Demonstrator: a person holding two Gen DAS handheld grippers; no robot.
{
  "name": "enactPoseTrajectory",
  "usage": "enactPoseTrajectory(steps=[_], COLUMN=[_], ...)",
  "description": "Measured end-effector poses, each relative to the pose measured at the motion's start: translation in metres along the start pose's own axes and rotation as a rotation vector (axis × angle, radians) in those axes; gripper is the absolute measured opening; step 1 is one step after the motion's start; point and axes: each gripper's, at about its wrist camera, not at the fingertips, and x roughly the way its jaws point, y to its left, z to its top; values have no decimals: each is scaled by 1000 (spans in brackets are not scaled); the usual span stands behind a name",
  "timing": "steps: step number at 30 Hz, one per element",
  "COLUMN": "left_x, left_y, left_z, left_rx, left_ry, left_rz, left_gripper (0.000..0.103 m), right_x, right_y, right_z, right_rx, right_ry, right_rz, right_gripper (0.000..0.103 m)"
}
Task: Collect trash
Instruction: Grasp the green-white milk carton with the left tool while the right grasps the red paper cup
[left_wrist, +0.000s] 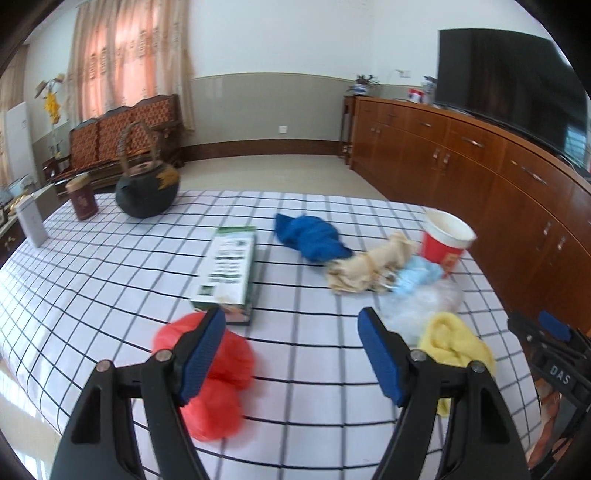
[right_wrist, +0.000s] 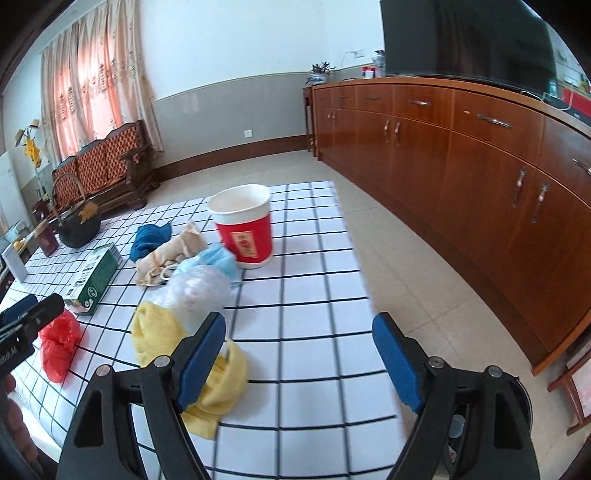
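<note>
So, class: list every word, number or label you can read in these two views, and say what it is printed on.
"DAS": on the right gripper, its body seen at the left wrist view's edge.
Green box: print too blurred to read.
Red cup: label too blurred.
Dark red tin: marking unreadable.

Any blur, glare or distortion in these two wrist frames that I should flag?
Left wrist view: strong fisheye bending of the tablecloth grid and cabinet; curtain glows washed out; cup slightly smeared. Right wrist view: same bending, dark vignette in the corners; yellow cloth and clear bag soft with motion blur; gloss reflections on the cabinet.
</note>
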Motion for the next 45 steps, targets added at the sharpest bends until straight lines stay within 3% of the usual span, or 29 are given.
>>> enactPoseTrajectory(steps=[17,38,42,45], left_x=[41,115,126,127], left_y=[37,52,52,47], left_z=[19,29,28,29], left_rx=[-42,-76,-98,-87], left_ry=[33,232,268,262], left_rz=[49,60,40,50], left_gripper=[75,75,56,55], right_x=[41,122,128,134], right_y=[33,45,47,47], right_z=[30,74,78,79], right_rx=[-1,-2,-5,-5], right_ry=[27,86,93,103], right_rz=[33,2,4,4], right_gripper=[87,88,88,88])
